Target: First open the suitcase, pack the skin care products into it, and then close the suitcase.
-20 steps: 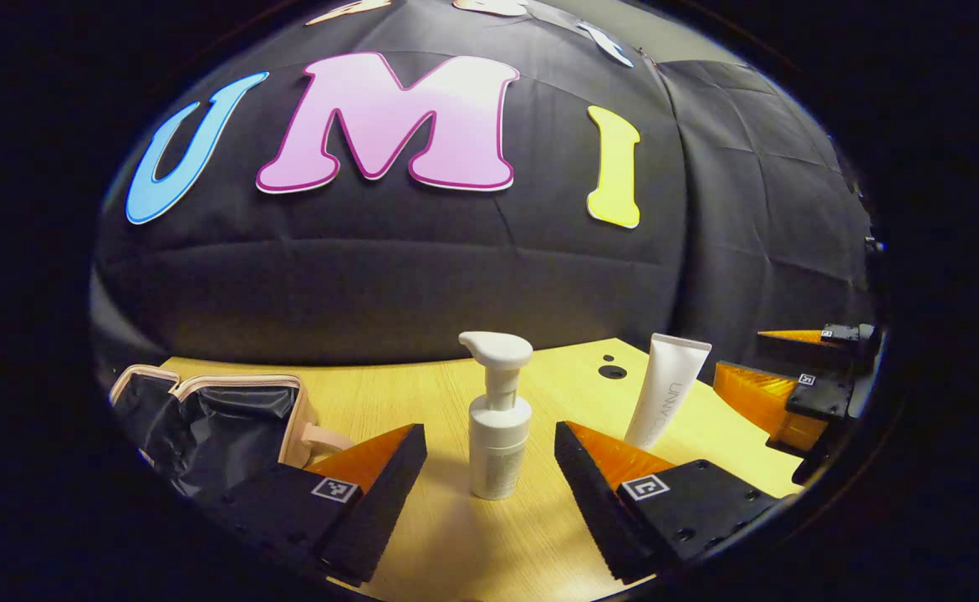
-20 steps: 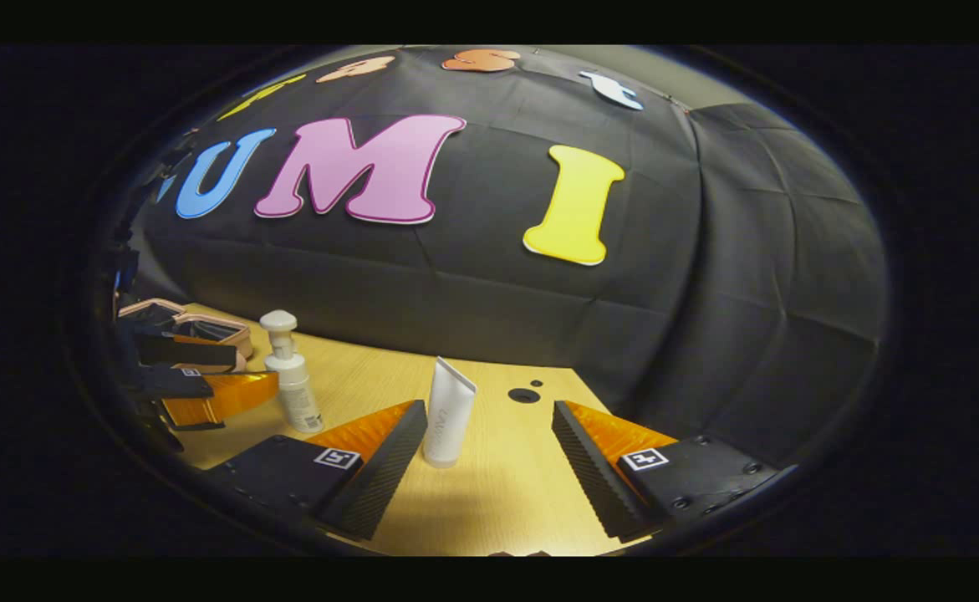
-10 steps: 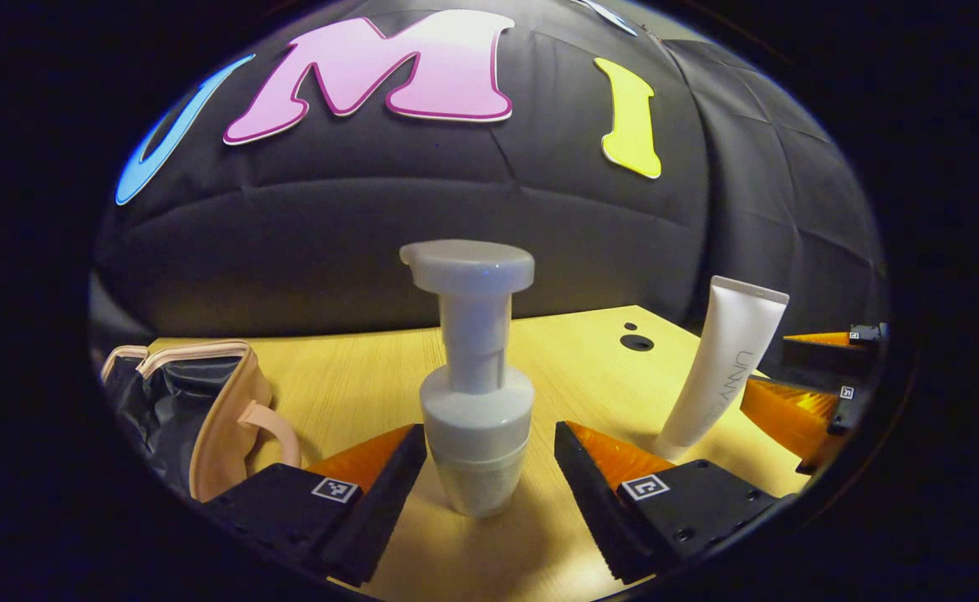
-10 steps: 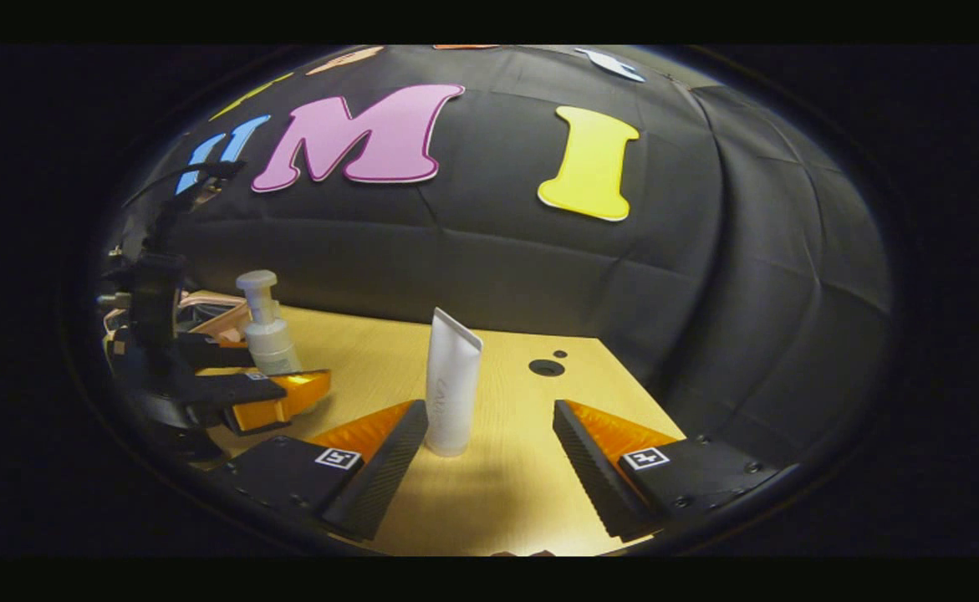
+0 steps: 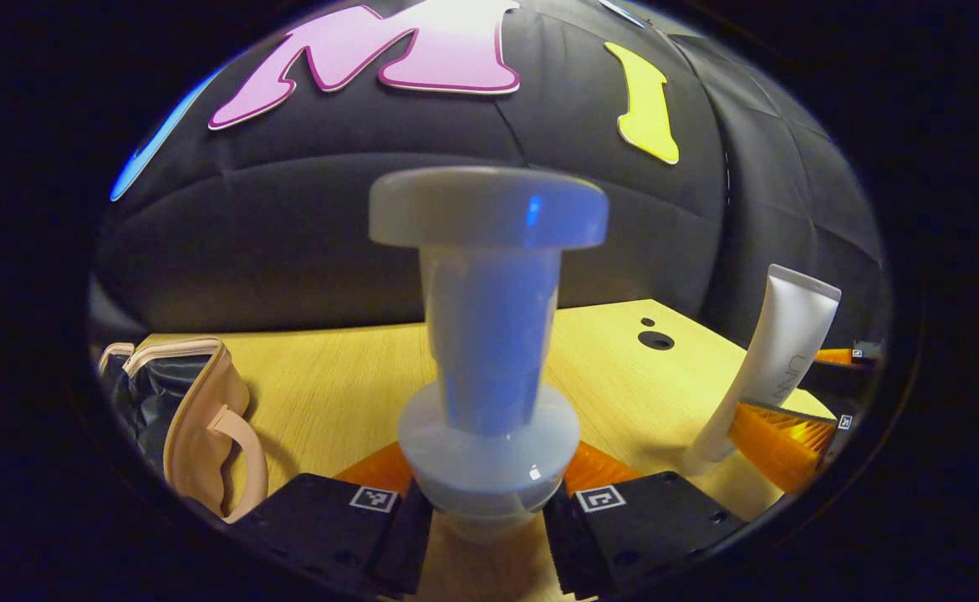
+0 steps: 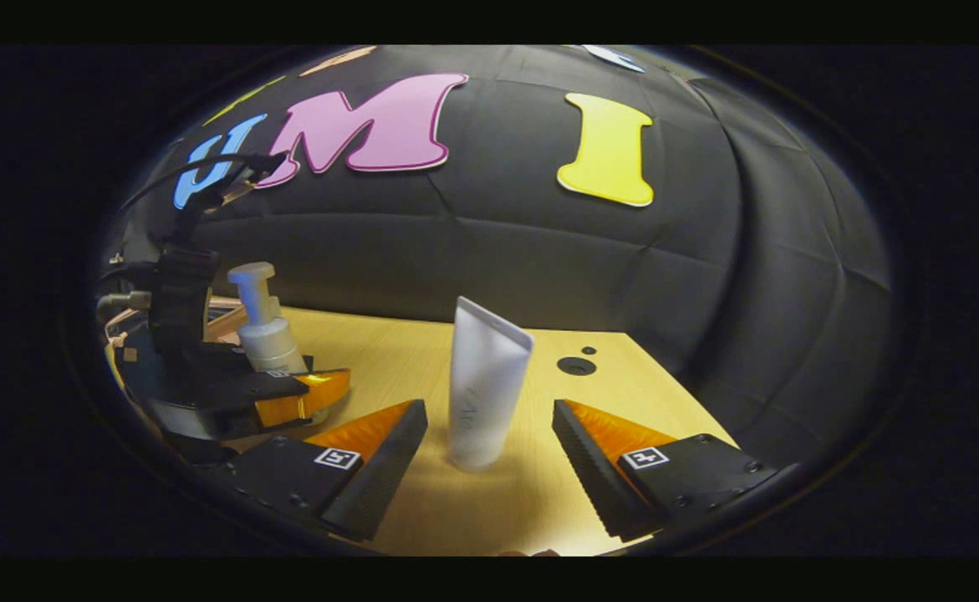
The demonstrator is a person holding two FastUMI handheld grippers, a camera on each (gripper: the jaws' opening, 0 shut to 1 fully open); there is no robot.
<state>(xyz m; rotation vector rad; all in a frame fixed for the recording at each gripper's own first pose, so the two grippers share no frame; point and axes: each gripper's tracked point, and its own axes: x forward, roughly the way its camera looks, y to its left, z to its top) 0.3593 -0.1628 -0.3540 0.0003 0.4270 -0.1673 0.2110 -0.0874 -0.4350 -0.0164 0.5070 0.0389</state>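
i have the left gripper [image 5: 485, 535] clenched on the pump bottle [image 5: 487, 351]; right of it, my right gripper [image 6: 489, 456] gapes around the tube [image 6: 482, 393], untouched.

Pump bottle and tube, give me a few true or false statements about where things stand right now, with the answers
1. The left gripper is closed around the base of the pump bottle. True.
2. The white tube lies flat on the table. False: it stands upright on its cap.
3. The right gripper is shut on the tube. False: its fingers are spread wide, with the tube standing between them and touching neither.
4. The suitcase is zipped closed. False: it lies open, its dark lining showing.
5. The pump bottle is upright. True.
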